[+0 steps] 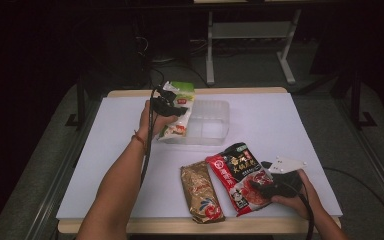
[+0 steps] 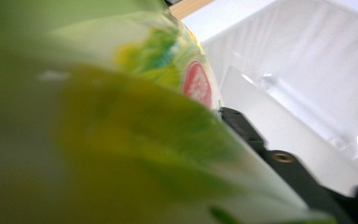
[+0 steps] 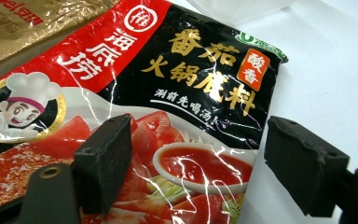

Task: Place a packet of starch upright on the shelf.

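My left gripper [image 1: 171, 103] holds a green and white snack packet [image 1: 181, 102] upright over the left end of a clear plastic container [image 1: 215, 125]. In the left gripper view the blurred packet [image 2: 121, 121] lies against the one black jaw that shows, with the container [image 2: 307, 70] beyond it. A red and black hotpot-base packet [image 1: 236, 175] lies flat near the table's front edge. My right gripper [image 1: 266, 184] stands open at its right lower corner. In the right gripper view one jaw of this gripper [image 3: 198, 154] is over the packet [image 3: 182, 84] and the other over bare table.
A gold packet [image 1: 202, 192] lies just left of the red one, near the front edge. The white tabletop [image 1: 280, 125] has free room at the right and left. Behind the table are a dark floor, cables and a white desk frame [image 1: 250, 30].
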The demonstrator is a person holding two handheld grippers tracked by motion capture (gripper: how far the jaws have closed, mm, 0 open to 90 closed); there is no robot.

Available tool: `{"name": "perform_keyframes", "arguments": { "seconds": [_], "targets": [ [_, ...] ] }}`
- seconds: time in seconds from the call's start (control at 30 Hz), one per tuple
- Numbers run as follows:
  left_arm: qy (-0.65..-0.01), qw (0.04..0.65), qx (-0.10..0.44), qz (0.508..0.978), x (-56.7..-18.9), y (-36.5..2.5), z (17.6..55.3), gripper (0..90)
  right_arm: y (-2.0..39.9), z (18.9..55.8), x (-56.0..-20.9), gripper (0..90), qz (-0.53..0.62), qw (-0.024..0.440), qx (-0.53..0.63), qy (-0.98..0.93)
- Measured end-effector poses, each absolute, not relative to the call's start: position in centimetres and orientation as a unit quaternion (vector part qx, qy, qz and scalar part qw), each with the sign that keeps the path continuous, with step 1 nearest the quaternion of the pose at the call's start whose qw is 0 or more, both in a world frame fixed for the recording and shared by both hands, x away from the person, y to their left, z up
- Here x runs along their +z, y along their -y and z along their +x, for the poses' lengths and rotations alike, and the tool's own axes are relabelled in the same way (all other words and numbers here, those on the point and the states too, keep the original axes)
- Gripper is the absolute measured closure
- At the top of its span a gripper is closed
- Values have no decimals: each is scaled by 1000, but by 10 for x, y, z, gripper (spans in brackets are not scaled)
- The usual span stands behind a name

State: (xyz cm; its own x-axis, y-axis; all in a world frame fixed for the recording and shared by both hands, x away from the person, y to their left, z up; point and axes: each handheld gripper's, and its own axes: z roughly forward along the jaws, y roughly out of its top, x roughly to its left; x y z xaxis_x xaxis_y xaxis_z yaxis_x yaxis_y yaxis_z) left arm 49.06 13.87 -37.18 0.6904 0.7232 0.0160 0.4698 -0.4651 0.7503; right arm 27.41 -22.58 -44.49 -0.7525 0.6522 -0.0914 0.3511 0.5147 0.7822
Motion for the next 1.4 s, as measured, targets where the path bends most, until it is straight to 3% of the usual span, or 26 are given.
{"name": "perform_keyframes", "arguments": {
  "seconds": [0.1, 0.33, 0.7, 0.93, 1.4],
  "targets": [
    [-358, 393, 198, 823, -367, -137, 486, 801, 226, 274, -445, 224, 297, 191, 394, -849],
    [-383, 511, 271, 720, -362, -153, 477, 816, 226, 273, -444, 224, 294, 196, 394, -848],
    [-364, 520, 265, 726, -390, -159, 464, 794, 227, 272, -443, 224, 294, 197, 395, -848],
    [-352, 533, 264, 723, -390, -171, 449, 655, 228, 273, -442, 224, 298, 199, 396, -846],
    [-316, 534, 264, 739, -382, -201, 400, 463, 227, 272, -441, 224, 298, 202, 396, -845]
  ]
}}
